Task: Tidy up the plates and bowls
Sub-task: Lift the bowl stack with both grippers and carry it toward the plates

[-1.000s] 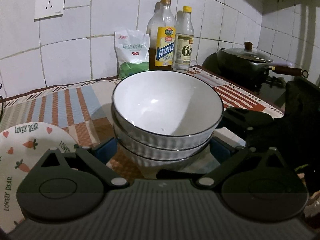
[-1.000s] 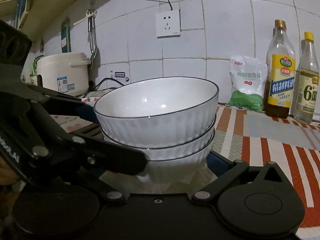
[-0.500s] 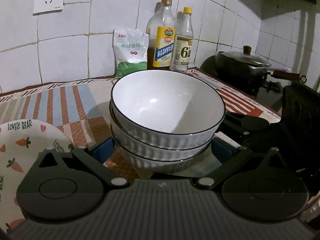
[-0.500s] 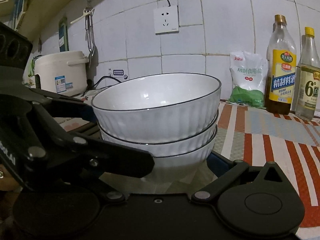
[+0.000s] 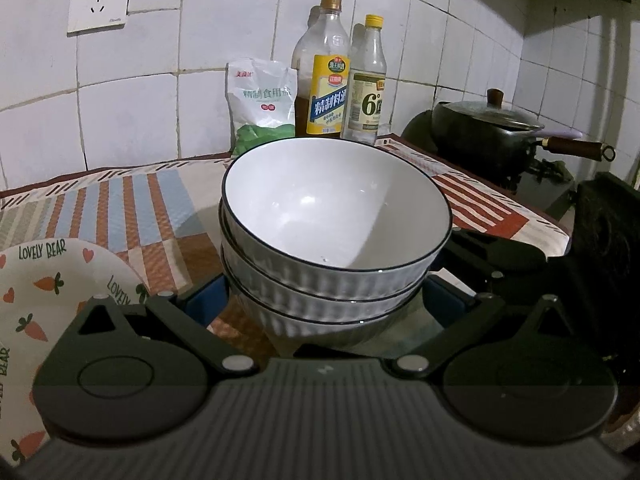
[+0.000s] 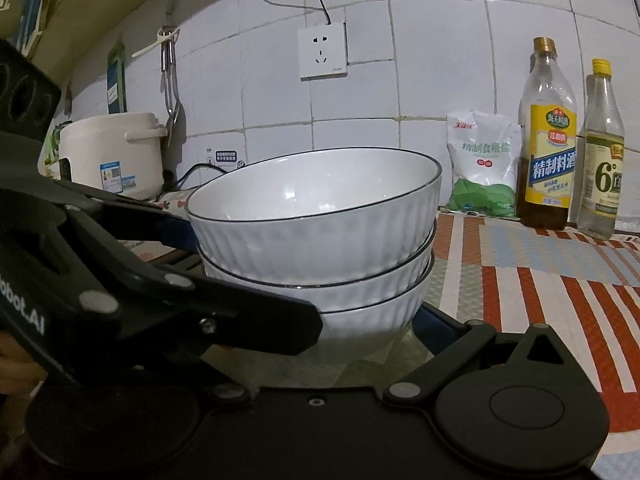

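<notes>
Change since 1 s ago: bowl stack [image 5: 336, 236] appears lower in the left wrist view and higher in the right wrist view; sits between the same fingers; carrot-print plate [image 5: 44, 292] has shifted toward the left edge of the left wrist view
Bowl stack: 3 nested white ribbed bowls with dark rims; top bowl [image 6: 316, 216] tilted slightly; no contents visible
Bowl stack location: over the striped mat [image 6: 532, 272]; whether the base touches the mat cannot be told
Left gripper [image 5: 326, 304]: jaws apart, 1 blue-padded finger at each side of the lowest bowl; pad contact with the bowl cannot be told
Right gripper [image 6: 368, 332]: jaws apart around the lowest bowl; 1 finger hidden behind the left gripper body; contact cannot be told
Plate location: on the mat, left of the stack, partly hidden by the left gripper
Back wall: salt bag [image 5: 262, 104], 2 bottles [image 5: 340, 76], wall socket [image 6: 322, 52]
Left of the stack, right wrist view: rice cooker [image 6: 112, 152]
Right of the stack, left wrist view: lidded wok [image 5: 488, 128] on the stove
</notes>
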Tool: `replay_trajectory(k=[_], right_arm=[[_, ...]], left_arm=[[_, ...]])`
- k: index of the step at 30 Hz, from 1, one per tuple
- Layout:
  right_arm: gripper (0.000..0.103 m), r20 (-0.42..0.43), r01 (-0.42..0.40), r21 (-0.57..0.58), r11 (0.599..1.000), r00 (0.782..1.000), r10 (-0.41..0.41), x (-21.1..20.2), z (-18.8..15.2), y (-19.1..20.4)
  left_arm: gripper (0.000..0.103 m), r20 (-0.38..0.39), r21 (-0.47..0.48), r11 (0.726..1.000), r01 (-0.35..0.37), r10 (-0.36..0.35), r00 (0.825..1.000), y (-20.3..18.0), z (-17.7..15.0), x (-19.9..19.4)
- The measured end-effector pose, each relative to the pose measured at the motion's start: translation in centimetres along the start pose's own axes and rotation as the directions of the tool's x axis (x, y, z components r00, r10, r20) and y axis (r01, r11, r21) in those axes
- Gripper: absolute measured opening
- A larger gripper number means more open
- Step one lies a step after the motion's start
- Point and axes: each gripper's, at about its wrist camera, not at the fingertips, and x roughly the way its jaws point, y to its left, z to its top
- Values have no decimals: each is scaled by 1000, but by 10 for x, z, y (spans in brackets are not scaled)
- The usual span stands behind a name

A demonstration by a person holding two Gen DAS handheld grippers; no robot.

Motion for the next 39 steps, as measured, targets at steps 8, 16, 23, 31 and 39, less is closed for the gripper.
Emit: replay_trajectory(k=[8, 16, 23, 31, 39], right_arm=[[102, 25, 10, -2, 1000, 1000, -10, -6, -5, 7], [102, 50, 2, 4, 1000, 999, -2, -12, -6, 12], [102, 64, 2, -21, 1000, 998, -1, -16, -1, 18], [102, 57, -7, -61, 998, 998, 11, -24, 14, 38], [102, 64, -51, -43, 998, 996, 54, -31, 36, 68]], left_arm=[[103, -15, -6, 1000, 18, -18, 1000, 4, 0, -5], [103, -9, 1, 1000, 13, -13, 1000, 1, -2, -13], [103, 13, 20, 1000, 0, 0, 1000, 0, -1, -26], [103, 13, 3, 1000, -8, 8, 1000, 5, 3, -48], [103, 11, 16, 998, -59, 59, 998, 9, 14, -89]])
